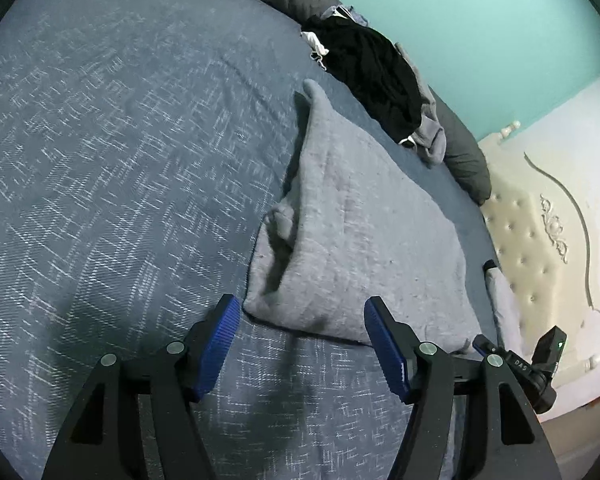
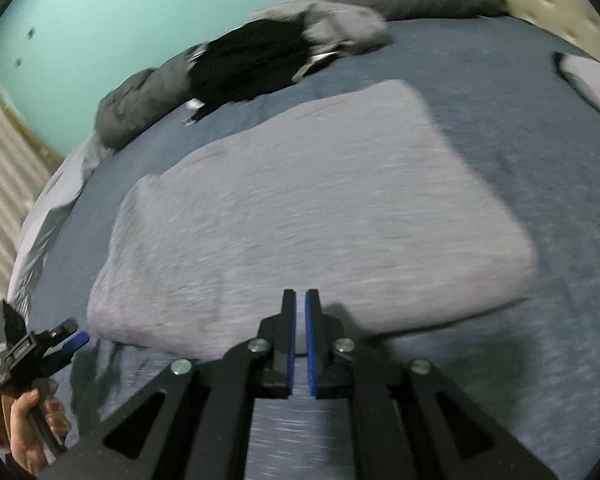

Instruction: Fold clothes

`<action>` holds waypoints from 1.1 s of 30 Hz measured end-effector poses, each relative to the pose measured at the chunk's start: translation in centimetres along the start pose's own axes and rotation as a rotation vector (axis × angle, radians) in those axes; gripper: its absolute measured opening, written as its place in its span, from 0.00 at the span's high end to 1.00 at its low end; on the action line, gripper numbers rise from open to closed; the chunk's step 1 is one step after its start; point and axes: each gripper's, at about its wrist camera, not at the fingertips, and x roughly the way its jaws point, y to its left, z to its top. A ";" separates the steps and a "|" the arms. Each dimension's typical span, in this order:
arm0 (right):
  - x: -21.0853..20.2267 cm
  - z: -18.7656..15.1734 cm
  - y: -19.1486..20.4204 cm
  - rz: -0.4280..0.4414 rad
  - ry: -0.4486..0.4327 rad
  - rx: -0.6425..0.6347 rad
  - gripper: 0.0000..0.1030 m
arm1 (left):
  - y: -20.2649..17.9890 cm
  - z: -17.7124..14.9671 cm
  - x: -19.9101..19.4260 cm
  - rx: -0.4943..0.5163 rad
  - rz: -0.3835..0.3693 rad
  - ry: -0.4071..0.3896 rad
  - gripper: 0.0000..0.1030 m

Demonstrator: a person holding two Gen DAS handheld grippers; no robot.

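Left wrist view: the left gripper (image 1: pixel 302 344) hangs above the blue bedspread (image 1: pixel 112 168), jaws wide apart with nothing between them, just short of the near edge of the grey garment (image 1: pixel 352 240). The garment lies folded on the bedspread; one corner stands up in a peak. Beyond the garment, a dark pile (image 1: pixel 372 72) of unfolded clothes rests against a pillow (image 1: pixel 466 160). Right wrist view: the right gripper (image 2: pixel 301 320) sits at the garment's near edge, jaws parted by only a narrow slit, empty. The fold appears just released. The next move likely calls for flattening the raised corner or taking a fresh piece from the pile.
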 end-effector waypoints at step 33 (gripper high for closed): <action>-1.6 -1.3 -12.1 0.040 -0.120 0.234 0.68 | -2.6 0.7 3.4 -0.027 -0.069 -0.124 0.90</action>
